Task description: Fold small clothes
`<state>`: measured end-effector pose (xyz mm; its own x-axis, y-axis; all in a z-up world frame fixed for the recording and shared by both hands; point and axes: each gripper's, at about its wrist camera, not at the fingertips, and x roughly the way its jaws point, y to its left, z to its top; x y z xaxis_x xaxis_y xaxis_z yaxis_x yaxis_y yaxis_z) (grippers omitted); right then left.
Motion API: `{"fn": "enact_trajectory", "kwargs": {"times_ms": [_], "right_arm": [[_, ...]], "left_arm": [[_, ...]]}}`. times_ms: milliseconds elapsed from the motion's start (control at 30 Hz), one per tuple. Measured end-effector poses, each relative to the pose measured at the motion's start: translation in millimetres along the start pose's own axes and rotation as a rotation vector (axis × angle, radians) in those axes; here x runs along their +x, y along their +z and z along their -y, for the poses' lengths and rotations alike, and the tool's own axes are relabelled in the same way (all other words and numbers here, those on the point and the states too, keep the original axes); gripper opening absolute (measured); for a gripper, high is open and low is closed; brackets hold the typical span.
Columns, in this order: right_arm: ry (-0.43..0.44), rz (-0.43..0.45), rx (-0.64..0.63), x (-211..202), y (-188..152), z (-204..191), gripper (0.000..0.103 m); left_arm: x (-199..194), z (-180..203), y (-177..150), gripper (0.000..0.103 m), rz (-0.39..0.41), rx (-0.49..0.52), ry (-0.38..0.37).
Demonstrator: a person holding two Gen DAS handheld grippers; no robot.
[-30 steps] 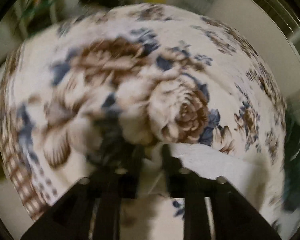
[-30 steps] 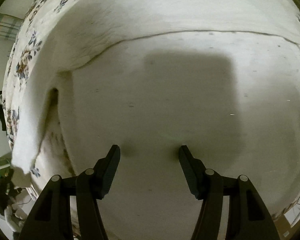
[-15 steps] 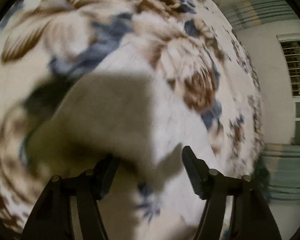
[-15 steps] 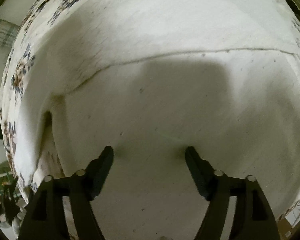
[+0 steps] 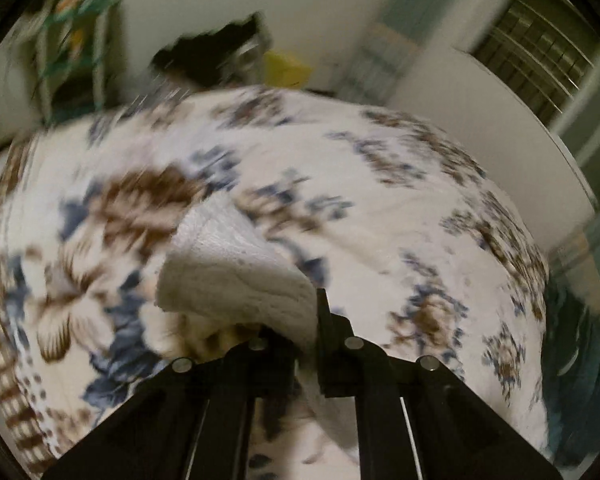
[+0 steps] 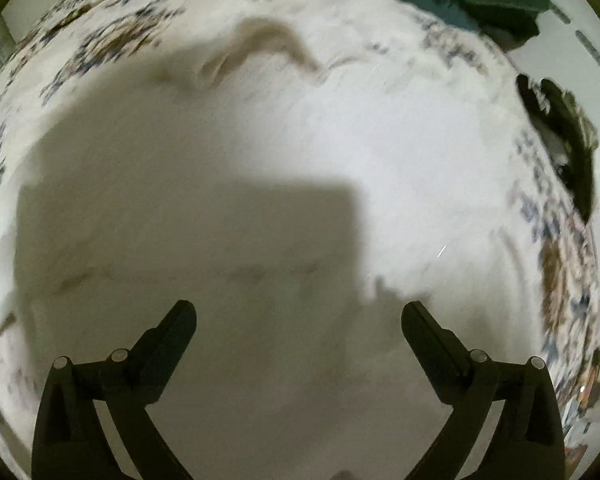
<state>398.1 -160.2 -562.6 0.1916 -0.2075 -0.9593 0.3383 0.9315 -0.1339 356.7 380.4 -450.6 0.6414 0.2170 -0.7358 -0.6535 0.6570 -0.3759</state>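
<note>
Left wrist view first: left gripper [image 5: 300,344] is pinched onto a corner of the white garment [image 5: 236,276], lower centre of the frame, over the floral blanket [image 5: 420,216]; it's all pretty blurry. Right wrist view: right gripper [image 6: 299,316] has its jaws spread wide with nothing between them, hovering above the white garment [image 6: 340,152] that fills most of the frame.

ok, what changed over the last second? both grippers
Left gripper: its jaws were apart half a second ago with the white garment loose over them; now they are shut on its edge and lift it off the floral bedspread. Right gripper: jaws have opened wider, and it has shifted across the garment, gripping nothing. Garment remains on the bedspread.
</note>
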Motion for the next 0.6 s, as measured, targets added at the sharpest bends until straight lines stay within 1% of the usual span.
{"fn": "enact_trajectory", "kwargs": {"times_ms": [33, 67, 100, 200, 233, 300, 333, 400, 467, 500, 533, 567, 600], "right_arm": [[0.033, -0.009, 0.026, 2.4, 8.3, 12.4, 0.103], [0.053, -0.017, 0.047, 6.2, 17.1, 12.0, 0.103], [0.068, -0.020, 0.068, 9.0, 24.0, 16.2, 0.103], [0.137, -0.029, 0.169, 14.8, 37.8, 58.9, 0.103], [0.155, -0.040, 0.202, 18.8, 40.5, 69.1, 0.103], [0.179, -0.065, 0.270, 25.5, 40.0, 102.8, 0.103], [0.184, -0.080, 0.305, 29.4, 40.9, 125.0, 0.103], [0.175, -0.095, 0.345, 33.8, 39.1, 156.8, 0.103], [0.170, -0.103, 0.381, 37.9, 37.7, 192.1, 0.103], [0.167, -0.108, 0.391, 39.7, 36.7, 207.9, 0.103], [0.164, -0.114, 0.399, 41.6, 35.6, 224.0, 0.103], [0.162, -0.121, 0.403, 44.3, 34.9, 239.0, 0.103], [0.162, -0.128, 0.402, 46.4, 33.8, 252.1, 0.103]], "left_arm": [[-7.1, 19.9, -0.6, 0.006, 0.008, 0.042, -0.017], [-11.4, 38.1, -3.0, 0.006, 0.011, 0.078, -0.033], [-19.1, 64.8, -8.3, 0.006, 0.013, 0.129, -0.060], [-25.0, 131.8, -33.0, 0.006, -0.025, 0.243, -0.140], [-26.3, 168.0, -55.6, 0.006, -0.059, 0.301, -0.188], [-23.2, 224.5, -100.2, 0.006, -0.134, 0.388, -0.257], [-20.5, 254.2, -128.9, 0.006, -0.176, 0.430, -0.293], [-18.3, 308.3, -187.8, 0.006, -0.253, 0.502, -0.362], [-18.0, 359.5, -248.0, 0.006, -0.318, 0.583, -0.411], [-18.1, 378.9, -270.4, 0.006, -0.339, 0.615, -0.426], [-17.9, 407.1, -308.4, 0.007, -0.383, 0.658, -0.449], [-17.8, 424.5, -333.8, 0.008, -0.422, 0.680, -0.462], [-17.7, 438.8, -352.5, 0.010, -0.454, 0.698, -0.465]]}}
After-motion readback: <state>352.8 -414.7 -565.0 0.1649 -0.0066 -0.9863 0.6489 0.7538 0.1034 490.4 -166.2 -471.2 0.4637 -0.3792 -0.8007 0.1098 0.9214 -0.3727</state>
